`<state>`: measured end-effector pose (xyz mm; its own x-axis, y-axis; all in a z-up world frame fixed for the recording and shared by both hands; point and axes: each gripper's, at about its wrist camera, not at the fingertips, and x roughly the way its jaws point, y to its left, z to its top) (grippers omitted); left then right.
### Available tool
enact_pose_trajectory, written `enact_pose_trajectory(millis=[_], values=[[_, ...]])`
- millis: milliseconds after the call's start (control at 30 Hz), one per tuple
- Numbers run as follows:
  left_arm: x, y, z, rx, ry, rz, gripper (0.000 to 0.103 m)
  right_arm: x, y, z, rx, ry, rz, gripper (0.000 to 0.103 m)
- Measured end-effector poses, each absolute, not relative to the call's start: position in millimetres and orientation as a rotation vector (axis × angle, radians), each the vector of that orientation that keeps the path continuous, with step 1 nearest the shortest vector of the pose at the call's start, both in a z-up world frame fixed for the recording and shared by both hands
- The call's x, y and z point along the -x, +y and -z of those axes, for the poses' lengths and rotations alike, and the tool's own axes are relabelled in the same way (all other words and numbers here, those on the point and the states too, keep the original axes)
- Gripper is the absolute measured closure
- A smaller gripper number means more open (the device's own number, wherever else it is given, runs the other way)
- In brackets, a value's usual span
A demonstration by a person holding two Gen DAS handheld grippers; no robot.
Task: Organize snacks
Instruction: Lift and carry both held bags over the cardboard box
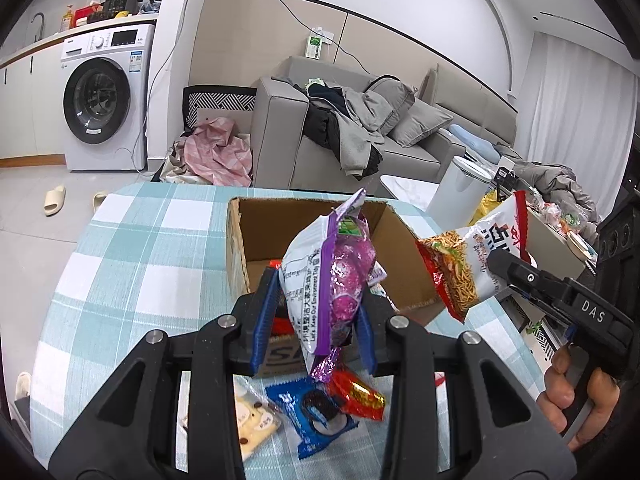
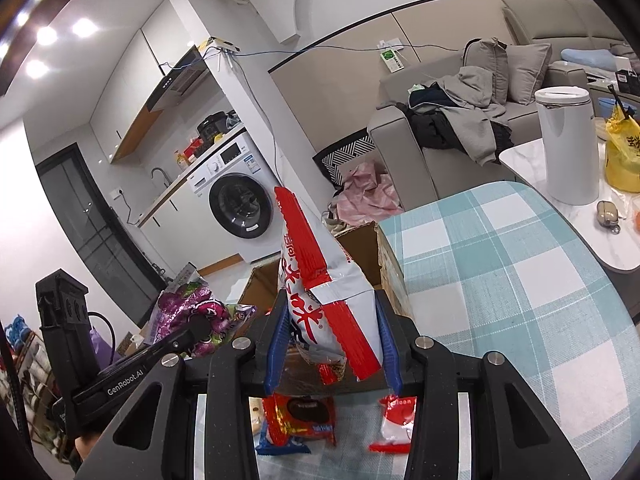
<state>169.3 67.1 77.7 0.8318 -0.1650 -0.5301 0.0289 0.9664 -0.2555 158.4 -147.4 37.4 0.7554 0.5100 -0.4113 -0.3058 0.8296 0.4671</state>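
Purple snack bag [image 1: 328,280] sits clamped in left tool [image 1: 316,320], above box [image 1: 256,236].

Teal-and-white checked tablecloth [image 1: 132,248], brown cardboard box [image 1: 256,236], purple-and-white snack bag [image 1: 332,280], red-and-white noodle bag [image 2: 320,292], possibly striped.

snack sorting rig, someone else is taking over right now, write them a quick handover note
Left gripper: shut on the purple snack bag, held up over the cardboard box.
Right gripper: shut on the red and white noodle bag, held up at the box's edge.
Done: at least one red packet seems to lie in the box already; contents are mostly hidden.
Left: release both bags into the box, then collect the small packets on the checked tablecloth: blue cookie pack, red candy pack, cream biscuit pack, red and white sachet.
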Motion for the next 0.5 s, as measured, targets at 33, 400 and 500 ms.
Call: enact_pose_trajectory(millis=[33, 400, 500], values=[[-172.3, 67.9, -77.6, 0.239, 0.581, 0.099, 0.071, -161.0, -145.5, -37.2, -0.391, 0.558, -0.452, 0.063], [-205.9, 73.2, -75.1, 0.233, 0.588, 0.07, 0.071, -186.2, -135.6, -34.0, -0.421, 0.567, -0.393, 0.063], [-217.0, 72.2, -71.5, 0.232, 0.595, 0.078, 0.071, -191.3, -132.7, -33.1, -0.424, 0.561, -0.378, 0.063]])
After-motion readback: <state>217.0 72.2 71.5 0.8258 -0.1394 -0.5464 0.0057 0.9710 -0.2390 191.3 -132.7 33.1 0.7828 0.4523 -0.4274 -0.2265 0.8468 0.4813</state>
